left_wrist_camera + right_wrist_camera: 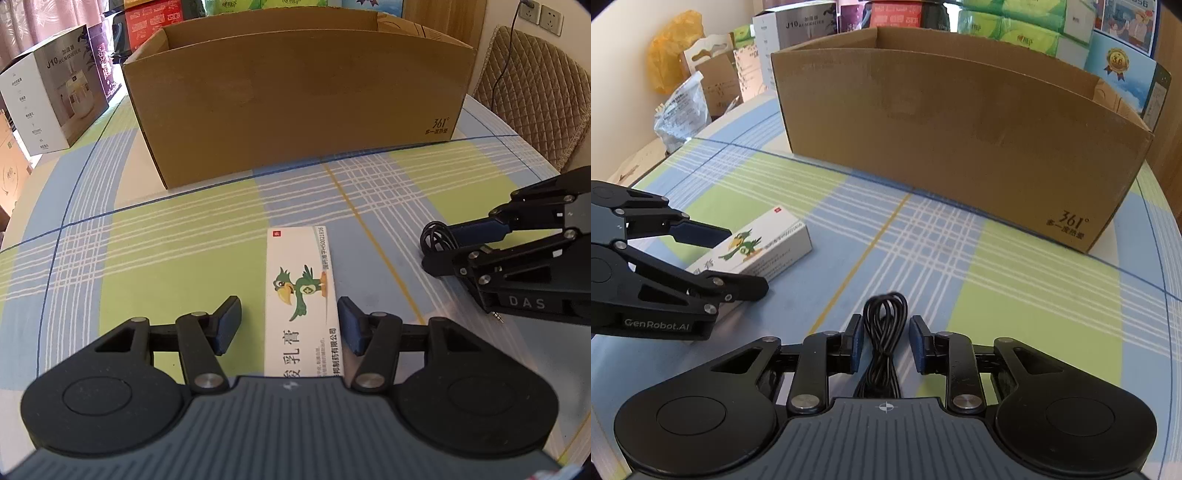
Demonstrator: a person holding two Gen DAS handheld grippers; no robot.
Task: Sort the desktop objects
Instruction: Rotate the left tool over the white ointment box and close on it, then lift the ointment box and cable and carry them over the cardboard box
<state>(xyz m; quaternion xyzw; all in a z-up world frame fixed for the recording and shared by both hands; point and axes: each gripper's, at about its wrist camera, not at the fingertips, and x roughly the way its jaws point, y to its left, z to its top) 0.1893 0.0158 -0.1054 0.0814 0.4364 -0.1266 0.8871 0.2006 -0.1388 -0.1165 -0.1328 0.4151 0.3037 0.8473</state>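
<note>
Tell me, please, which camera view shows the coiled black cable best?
The right wrist view: the black cable lies centred between the open right gripper pads. The left wrist view shows only a loop of it, mostly hidden behind that gripper.

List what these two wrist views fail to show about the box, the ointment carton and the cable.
- Cardboard box interior: hidden by its near wall in both views.
- Ointment carton near end: covered by the left gripper body, left wrist view.
- Black cable near end: runs under the right gripper body, right wrist view.
</note>
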